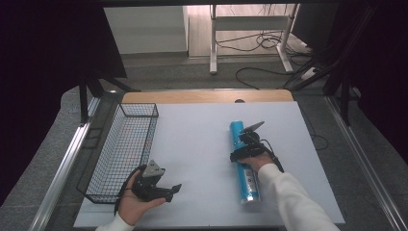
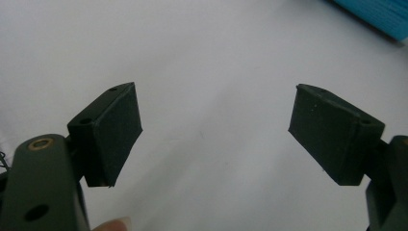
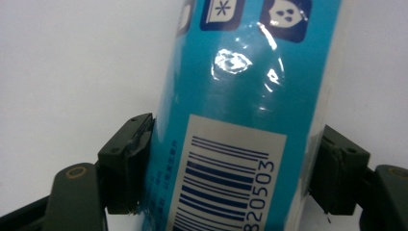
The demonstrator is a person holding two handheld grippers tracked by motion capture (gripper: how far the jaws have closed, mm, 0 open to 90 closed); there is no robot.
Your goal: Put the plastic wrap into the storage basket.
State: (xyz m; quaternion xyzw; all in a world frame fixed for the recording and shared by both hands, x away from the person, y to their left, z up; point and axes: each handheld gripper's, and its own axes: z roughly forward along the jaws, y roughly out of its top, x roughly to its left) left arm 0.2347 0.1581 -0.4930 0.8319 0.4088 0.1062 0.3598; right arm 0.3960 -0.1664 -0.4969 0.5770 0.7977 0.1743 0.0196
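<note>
Blue tube (image 1: 243, 161) lying lengthwise on the white table (image 1: 197, 144), right of centre, its long axis running away from me. My right gripper (image 1: 243, 156) straddles it near the middle; in the right gripper view the two black pads (image 3: 127, 161) press on either flank of the tube (image 3: 240, 120), just at the level of the barcode label, so the jaws are clamped on it. My left gripper (image 1: 161, 190) rests low near the front edge, beside the wire basket (image 1: 122, 149); its pads (image 2: 115, 132) stand spread apart with nothing between them but bare table.

Handling, as I judge it: a stiff round cylinder under a glossy shrink film, which shows bright highlights and will likely be slippery against rubber. Round walls tend to roll or squirt out of a flat pinch, so the hold belongs across the full width, near mid-length, to keep it balanced. Weight appears moderate; I cannot tell how full it is.

Materials: the basket is black wire mesh, open-topped and rectangular; the table surface is matt and smooth; the pads are dull, slightly grained rubber blocks.
</note>
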